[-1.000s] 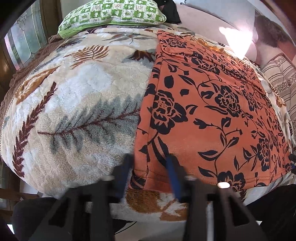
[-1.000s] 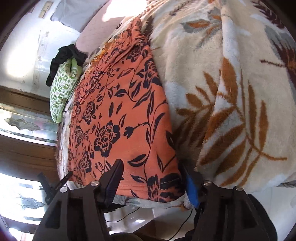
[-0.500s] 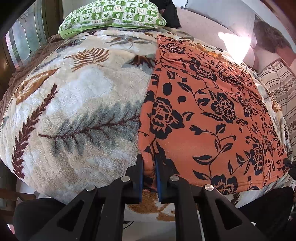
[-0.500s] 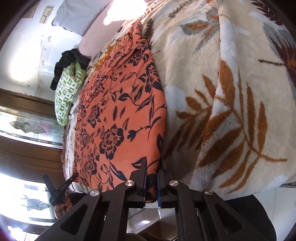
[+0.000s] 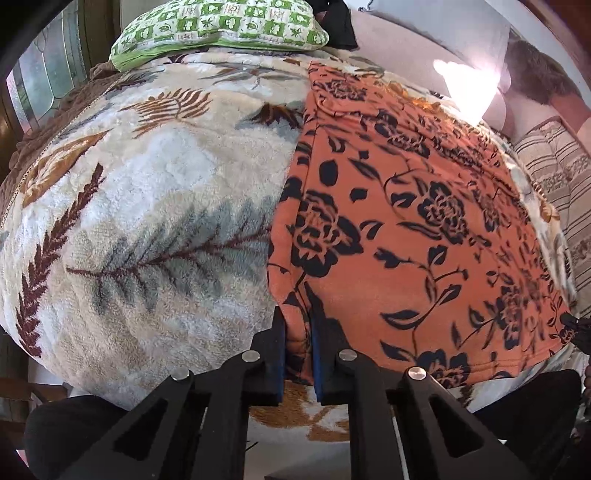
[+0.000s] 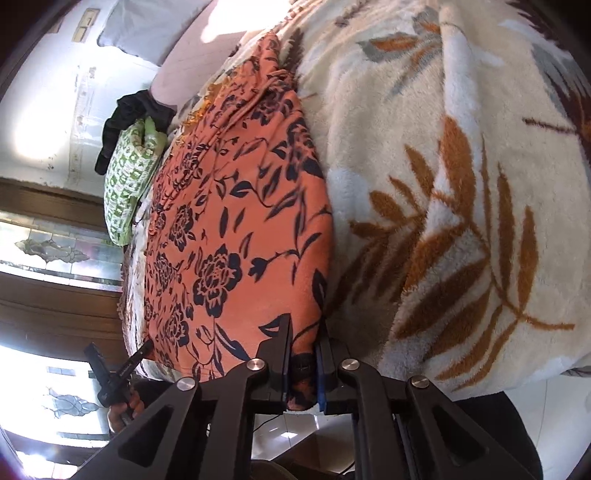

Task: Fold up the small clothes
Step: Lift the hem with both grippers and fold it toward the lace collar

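An orange garment point(image 5: 406, 229) with black flower print lies flat on a cream leaf-patterned blanket point(image 5: 155, 206) over a bed. My left gripper point(image 5: 298, 332) is shut on the garment's near left corner, with cloth bunched between its blue pads. In the right wrist view the same garment point(image 6: 236, 236) stretches away from me, and my right gripper point(image 6: 303, 350) is shut on its near right corner at the bed's edge. The other hand's gripper point(image 6: 118, 365) shows small at the far corner there.
A green-and-white checked pillow point(image 5: 221, 26) and a dark cloth point(image 5: 338, 22) lie at the head of the bed. A striped cushion point(image 5: 554, 162) lies to the right. A wood-framed window point(image 6: 44, 251) stands behind. The blanket point(image 6: 461, 184) extends wide beside the garment.
Both grippers went from open around the garment's near corners to shut on them. The pinched cloth now stands up a little between each pair of pads.
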Tool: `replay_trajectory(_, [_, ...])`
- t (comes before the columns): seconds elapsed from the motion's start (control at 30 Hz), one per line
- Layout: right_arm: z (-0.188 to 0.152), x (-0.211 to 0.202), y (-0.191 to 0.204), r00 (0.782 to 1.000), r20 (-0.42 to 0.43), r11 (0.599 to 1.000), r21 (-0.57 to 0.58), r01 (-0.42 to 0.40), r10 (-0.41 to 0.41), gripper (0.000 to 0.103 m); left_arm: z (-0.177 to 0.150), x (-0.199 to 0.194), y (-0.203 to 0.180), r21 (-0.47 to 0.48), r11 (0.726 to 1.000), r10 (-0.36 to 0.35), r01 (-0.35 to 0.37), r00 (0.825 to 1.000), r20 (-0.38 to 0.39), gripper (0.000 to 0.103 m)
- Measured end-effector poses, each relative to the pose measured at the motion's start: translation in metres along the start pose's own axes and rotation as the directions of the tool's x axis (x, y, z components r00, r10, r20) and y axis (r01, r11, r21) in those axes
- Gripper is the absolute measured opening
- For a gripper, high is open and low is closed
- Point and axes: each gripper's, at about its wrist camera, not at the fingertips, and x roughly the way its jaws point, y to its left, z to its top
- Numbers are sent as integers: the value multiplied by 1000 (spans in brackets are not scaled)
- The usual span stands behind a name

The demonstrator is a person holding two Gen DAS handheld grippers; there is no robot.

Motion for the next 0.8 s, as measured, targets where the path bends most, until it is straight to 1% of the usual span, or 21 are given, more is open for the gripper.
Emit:
replay_trajectory(0.07, [8,-9,11,999,18,999,-21,-40,40,7,11,-13,-2,5,1000,-27,27,999,29,11])
replay_trajectory(0.17, [33,-22,30,992,54,992,-48,-113,115,7,43,-39,-7,16,996,-84,83,993,87,11])
replay_trajectory(0.2, [47,-25,38,986,73,988,-58,-144,148,7,59,-48,-9,25,994,-109,107,988,110,11])
replay_trajectory(0.27, [76,-29,53,974,101,977,-76,-197,204,7,98,-60,-15,42,991,-134,128,978,161,11])
replay_trajectory(0.33, [120,-31,70,957,143,966,-102,-239,252,7,148,-64,-21,56,986,-167,159,963,209,11])
replay_trajectory(0.37, [141,-31,77,951,163,962,-115,-246,262,7,171,-62,-23,63,986,-164,154,960,228,11])
replay_trajectory(0.43, [193,-23,90,943,201,961,-134,-241,264,7,219,-46,-28,77,990,-136,120,954,267,11])
replay_trajectory(0.5, [249,-5,92,928,231,955,-111,-275,294,7,268,-5,-31,60,996,-82,68,957,278,12])
replay_trajectory(0.53, [269,6,92,923,234,952,-118,-283,304,9,287,19,-30,49,998,-53,41,958,280,16])
replay_trajectory(0.57, [294,23,91,930,224,955,-122,-270,292,10,306,51,-32,46,999,-19,7,963,267,23])
replay_trajectory(0.6, [311,43,84,946,222,972,-85,-221,235,19,317,81,-33,67,997,26,-43,972,234,32])
replay_trajectory(0.63, [321,57,77,957,234,985,-51,-166,174,29,325,117,-33,95,986,118,-138,974,193,39])
replay_trajectory(0.67, [325,70,71,962,235,990,-38,-133,138,79,326,137,-30,94,973,192,-211,966,175,39])
replay_trajectory(0.7, [323,78,66,964,244,994,-29,-106,110,103,322,152,-24,92,962,242,-259,957,159,39])
replay_trajectory(0.73, [318,78,61,958,264,994,-35,-107,113,103,315,157,-17,75,961,252,-264,957,146,39])
replay_trajectory(0.77, [308,74,59,946,292,990,-55,-127,138,103,305,153,-11,56,970,228,-239,962,150,40])
replay_trajectory(0.8, [298,70,58,942,305,989,-78,-123,141,103,294,146,-6,53,976,201,-212,966,163,41])
